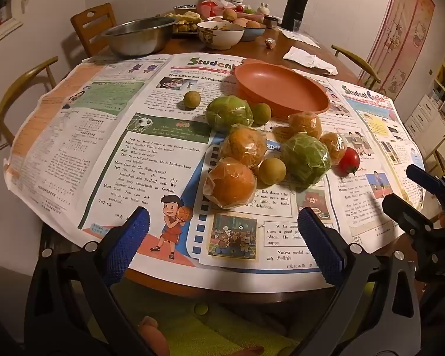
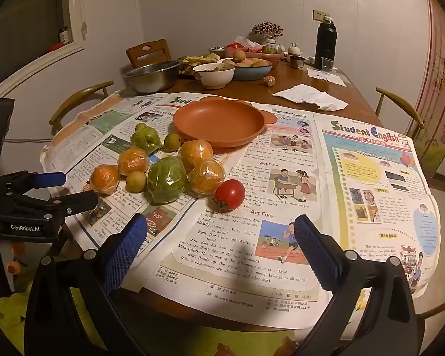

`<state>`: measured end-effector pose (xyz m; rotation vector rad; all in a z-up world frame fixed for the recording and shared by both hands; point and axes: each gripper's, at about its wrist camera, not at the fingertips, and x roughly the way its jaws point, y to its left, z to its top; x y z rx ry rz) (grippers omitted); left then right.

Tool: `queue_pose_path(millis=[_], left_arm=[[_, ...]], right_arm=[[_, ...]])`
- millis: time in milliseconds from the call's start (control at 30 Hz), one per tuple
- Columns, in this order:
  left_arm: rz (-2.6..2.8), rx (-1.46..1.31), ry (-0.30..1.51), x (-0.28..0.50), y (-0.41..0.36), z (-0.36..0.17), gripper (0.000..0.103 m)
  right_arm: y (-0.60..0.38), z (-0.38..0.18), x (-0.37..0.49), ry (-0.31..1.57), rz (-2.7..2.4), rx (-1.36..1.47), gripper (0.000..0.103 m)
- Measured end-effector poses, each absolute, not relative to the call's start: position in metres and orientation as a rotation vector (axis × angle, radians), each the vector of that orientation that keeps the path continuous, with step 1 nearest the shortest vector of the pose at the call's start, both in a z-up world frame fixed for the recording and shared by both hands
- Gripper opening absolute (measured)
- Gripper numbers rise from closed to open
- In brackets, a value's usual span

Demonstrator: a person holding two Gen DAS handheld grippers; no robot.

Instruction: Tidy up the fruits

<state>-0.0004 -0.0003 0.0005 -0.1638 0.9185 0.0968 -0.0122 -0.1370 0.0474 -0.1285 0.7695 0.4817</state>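
So nothing has been picked up yet: the left gripper (image 1: 222,246) and right gripper (image 2: 219,246) are both held wide open and empty over the near edge of the table (image 1: 308,46), while the empty plate (image 1: 281,86) is parked just behind the fruit pile on the newspaper (image 1: 89,136). Counted up, four wrapped oranges (image 1: 231,182), two wrapped green fruits (image 1: 307,155), three small yellowish fruits (image 1: 272,171) and one tomato (image 2: 230,194) are spotted. Probably the tomato should be grabbed first by the right gripper, gently.
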Motion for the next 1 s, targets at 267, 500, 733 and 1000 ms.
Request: queue_pose_path(millis=[267, 500, 733, 1000], left_arm=[[0.092, -0.170, 0.922, 0.0012, -0.0001, -0.0008, 0.094], [0.087, -0.170, 0.920, 0.0033, -0.0025, 0.0039, 0.095], [0.085, -0.170, 0.914, 0.0004, -0.0024, 0.0047, 0.095], [0.083, -0.171, 0.913, 0.0022, -0.0012, 0.0041, 0.095]], right_arm=[[-0.1372, 0.0468, -0.0118, 0.769, 0.486, -0.117, 0.099], [-0.1364, 0.0464, -0.0121, 0.771, 0.486, -0.119, 0.099], [-0.1347, 0.0466, -0.0117, 0.772, 0.483, -0.119, 0.099], [-0.1345, 0.0441, -0.0121, 0.773, 0.486, -0.116, 0.099]])
